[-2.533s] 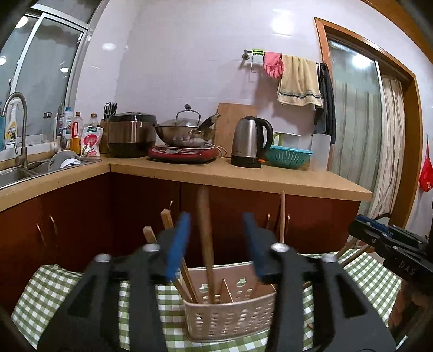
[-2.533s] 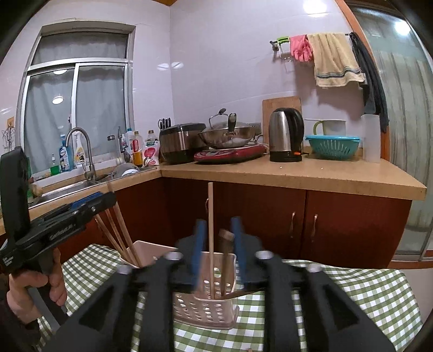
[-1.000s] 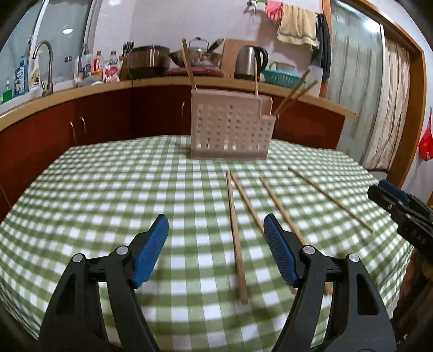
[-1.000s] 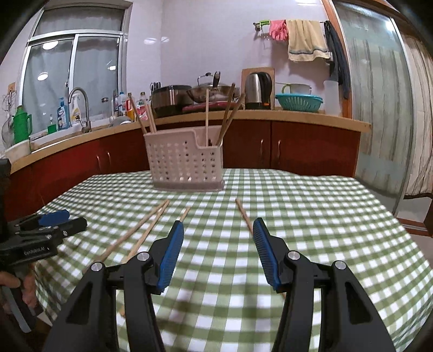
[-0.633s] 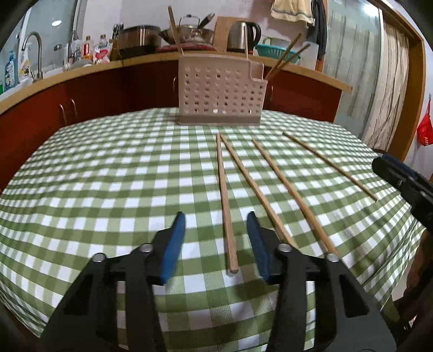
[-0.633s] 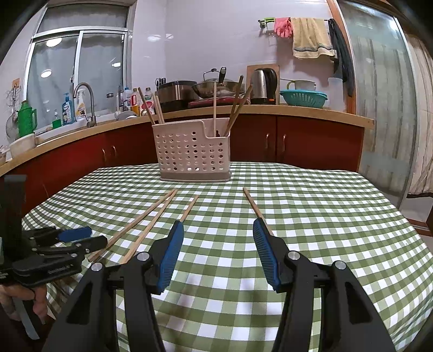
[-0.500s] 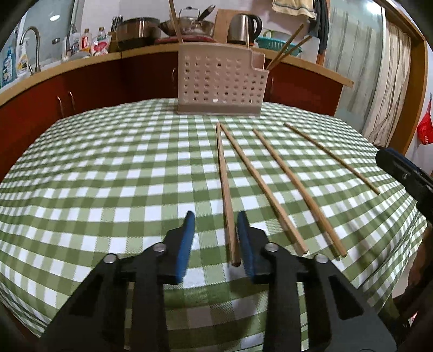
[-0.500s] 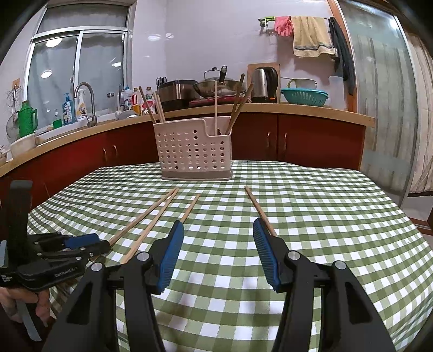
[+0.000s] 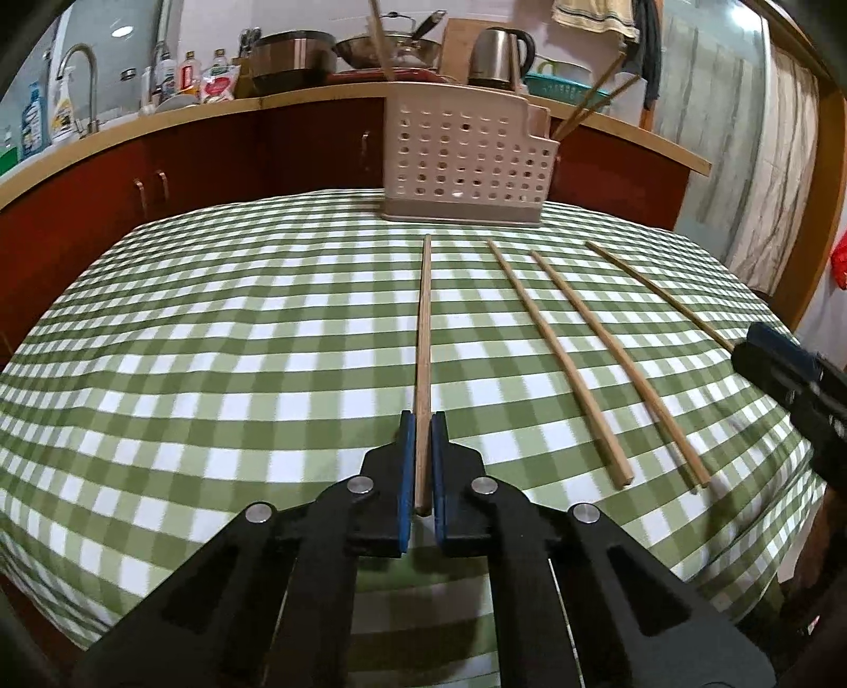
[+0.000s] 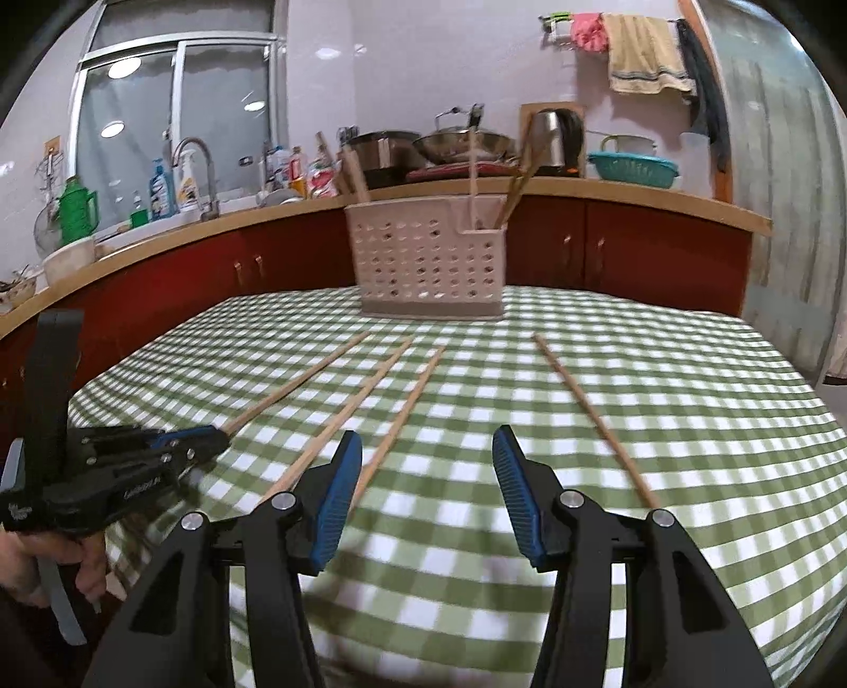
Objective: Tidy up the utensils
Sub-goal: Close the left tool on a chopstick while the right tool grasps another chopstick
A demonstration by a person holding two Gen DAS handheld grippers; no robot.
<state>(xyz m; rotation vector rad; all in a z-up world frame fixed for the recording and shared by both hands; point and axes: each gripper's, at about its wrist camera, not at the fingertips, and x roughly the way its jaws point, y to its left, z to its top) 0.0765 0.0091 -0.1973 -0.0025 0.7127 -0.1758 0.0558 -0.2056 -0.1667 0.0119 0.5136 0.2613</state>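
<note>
My left gripper (image 9: 422,418) is shut on the near end of a wooden chopstick (image 9: 424,328) that lies along the green checked tablecloth (image 9: 238,328). Three more chopsticks (image 9: 556,349) lie to its right. The perforated beige utensil holder (image 9: 466,159) stands at the far side with several chopsticks upright in it. My right gripper (image 10: 427,447) is open and empty, low over the cloth, with one chopstick (image 10: 402,421) just left of it and another (image 10: 593,413) to its right. The left gripper also shows in the right wrist view (image 10: 212,439), clamped on the leftmost chopstick (image 10: 302,378).
The table edge curves close below both grippers. Behind the holder (image 10: 431,264) runs a wooden counter with red cabinets (image 10: 635,254), holding a kettle (image 9: 497,50), wok, rice cooker and a sink with tap (image 10: 198,169).
My left gripper has closed on the near end of the leftmost chopstick. The right gripper has dipped a little closer to the cloth and stays open.
</note>
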